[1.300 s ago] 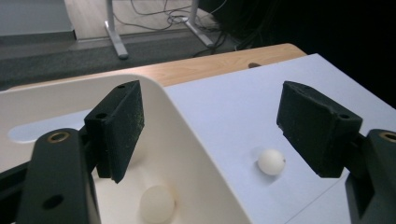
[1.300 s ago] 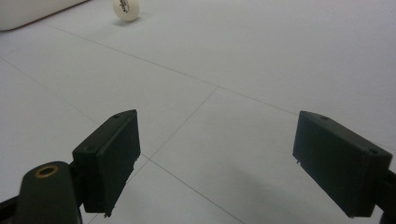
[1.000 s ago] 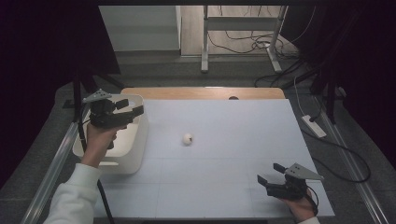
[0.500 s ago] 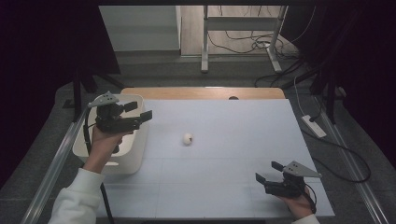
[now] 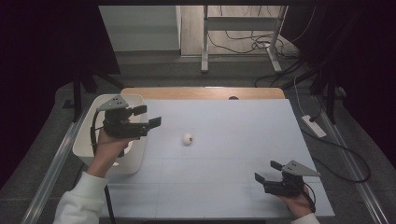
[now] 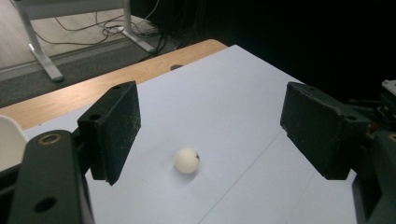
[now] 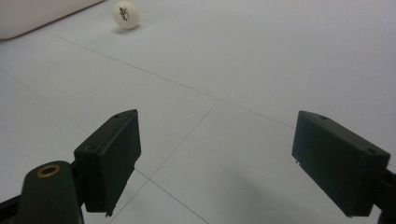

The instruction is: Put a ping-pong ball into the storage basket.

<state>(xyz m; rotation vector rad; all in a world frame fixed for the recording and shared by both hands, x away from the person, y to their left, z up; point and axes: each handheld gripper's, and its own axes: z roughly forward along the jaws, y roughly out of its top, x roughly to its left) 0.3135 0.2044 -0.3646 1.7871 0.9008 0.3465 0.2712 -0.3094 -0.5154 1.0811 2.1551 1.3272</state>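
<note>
Ball (image 7: 126, 14) logo print (illegible)

Two black hand-held tools, one white sleeve.

My left tool (image 5: 145, 116) is matte black with a grey three-cornered plate on top and a black cable looping under the hand; the sleeve (image 5: 79, 200) behind it is white, with another white cuff at my right wrist. My right tool (image 5: 266, 171) is the same build, black with a grey triangular plate and a thin cable by the wrist. Up close, each jaw is a blocky black pad with a rough, speckled face and small screw holes; a brass-ringed hole sits in the left arm of each frame.
</note>
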